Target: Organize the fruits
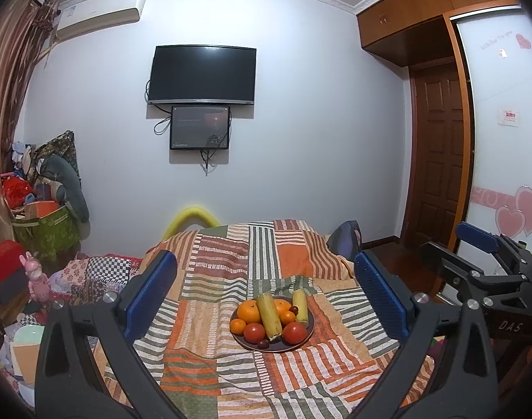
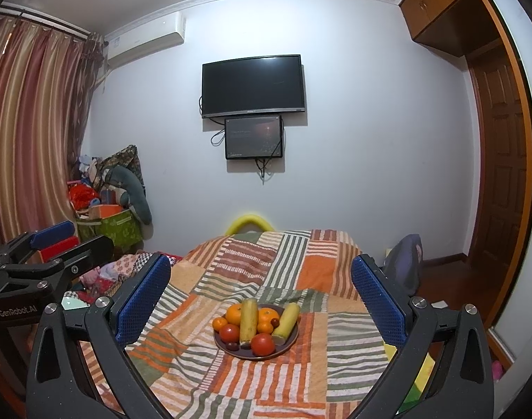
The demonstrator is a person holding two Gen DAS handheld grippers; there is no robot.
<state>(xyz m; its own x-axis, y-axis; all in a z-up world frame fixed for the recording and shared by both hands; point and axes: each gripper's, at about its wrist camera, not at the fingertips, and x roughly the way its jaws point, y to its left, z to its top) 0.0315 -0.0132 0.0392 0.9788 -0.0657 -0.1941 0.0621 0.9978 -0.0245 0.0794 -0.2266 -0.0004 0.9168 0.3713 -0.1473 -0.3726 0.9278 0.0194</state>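
A dark round plate point(image 1: 302, 343) point(image 2: 288, 345) sits on the striped patchwork bedspread point(image 1: 231, 366) point(image 2: 353, 349). It holds oranges point(image 1: 249, 311) point(image 2: 234, 314), red tomatoes point(image 1: 294, 332) point(image 2: 263, 344), two yellow-green sugarcane pieces point(image 1: 270, 316) point(image 2: 248, 322) and small dark grapes point(image 1: 263, 344). My left gripper point(image 1: 266, 296) is open and empty, raised back from the plate. My right gripper point(image 2: 260, 300) is open and empty, likewise back from the plate. Each gripper shows at the edge of the other's view, the right one point(image 1: 482, 262) and the left one point(image 2: 46, 258).
A TV point(image 1: 202, 75) and a smaller screen hang on the far wall. Cluttered boxes and toys point(image 1: 39, 223) stand left of the bed. A wooden door point(image 1: 436, 153) and a wardrobe are on the right. A dark bag point(image 1: 346, 237) lies by the bed's far right corner.
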